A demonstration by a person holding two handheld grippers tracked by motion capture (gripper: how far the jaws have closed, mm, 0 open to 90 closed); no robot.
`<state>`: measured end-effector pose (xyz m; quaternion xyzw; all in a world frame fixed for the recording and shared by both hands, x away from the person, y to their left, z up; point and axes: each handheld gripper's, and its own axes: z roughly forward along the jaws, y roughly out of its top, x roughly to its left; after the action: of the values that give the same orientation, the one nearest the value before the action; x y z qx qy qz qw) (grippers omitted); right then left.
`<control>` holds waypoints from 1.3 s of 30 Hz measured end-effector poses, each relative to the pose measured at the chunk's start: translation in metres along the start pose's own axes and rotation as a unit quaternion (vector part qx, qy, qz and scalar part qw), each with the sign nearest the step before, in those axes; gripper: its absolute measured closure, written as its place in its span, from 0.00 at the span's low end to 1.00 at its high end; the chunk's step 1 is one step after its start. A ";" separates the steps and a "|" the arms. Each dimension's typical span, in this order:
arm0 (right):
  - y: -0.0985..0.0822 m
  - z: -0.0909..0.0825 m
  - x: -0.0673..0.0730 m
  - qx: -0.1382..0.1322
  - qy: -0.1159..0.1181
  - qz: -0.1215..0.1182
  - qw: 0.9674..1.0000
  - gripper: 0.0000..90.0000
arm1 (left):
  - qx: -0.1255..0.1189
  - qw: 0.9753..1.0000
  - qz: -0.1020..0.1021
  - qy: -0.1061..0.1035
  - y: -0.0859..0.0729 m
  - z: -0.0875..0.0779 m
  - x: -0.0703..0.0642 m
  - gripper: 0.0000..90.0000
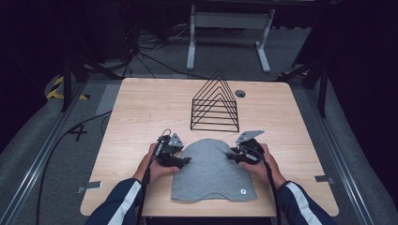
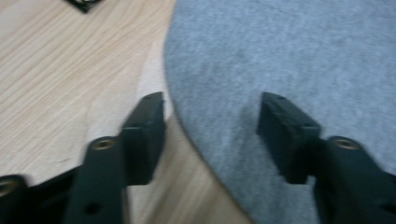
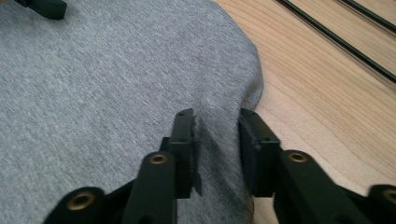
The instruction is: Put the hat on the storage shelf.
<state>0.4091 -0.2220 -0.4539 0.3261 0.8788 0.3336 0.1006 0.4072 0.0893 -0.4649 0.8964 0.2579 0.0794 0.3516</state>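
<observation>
we are working at both sides of the grey beanie, which is lying flat on the wooden table, in front of the black wire rack. our left gripper is sitting at the beanie's left edge; in the left gripper view its jaws are standing apart, one pad over bare wood just off the edge, the other over the grey knit, with the curved edge running between them. they are straddling the edge and not pressing on it yet, as far as we can tell.

our right gripper is sitting at the beanie's right edge, across the beanie from the left one. in the right gripper view its jaws are standing close together with a raised fold of the knit between them, one pad on the beanie side and the other at the rim by the wood. we are reading that as a pinch on the beanie's edge.

the rack is standing empty behind the beanie, well apart from both grippers.

as for progress, we are judging this as an early stage: the beanie is lying spread and unlifted, one side looks gripped, and the other side is only being lined up. closing the left jaws on the edge and then lifting or folding the beanie is all left to do.
</observation>
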 end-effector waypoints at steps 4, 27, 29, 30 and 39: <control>-0.001 -0.001 -0.002 -0.002 0.011 0.009 1.000 0.90 | 0.001 1.000 -0.006 -0.006 0.001 0.000 0.000 0.67; 0.006 -0.042 0.014 -0.042 -0.007 -0.037 0.998 0.94 | -0.032 0.998 0.046 0.009 0.022 -0.030 -0.021 0.94; 0.009 -0.048 0.016 -0.050 -0.010 -0.041 0.998 0.95 | -0.034 0.998 0.053 0.012 0.025 -0.034 -0.023 0.94; 0.010 -0.050 0.016 -0.052 -0.013 -0.044 0.998 0.95 | -0.039 0.997 0.060 0.018 0.026 -0.036 -0.024 0.94; 0.023 -0.079 0.013 -0.094 -0.028 -0.052 0.994 0.94 | -0.077 0.993 0.083 0.024 0.059 -0.061 -0.025 0.94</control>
<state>0.3798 -0.2417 -0.3781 0.2779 0.8562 0.3999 0.1725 0.3904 0.0757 -0.3793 0.8828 0.1838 0.1496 0.4057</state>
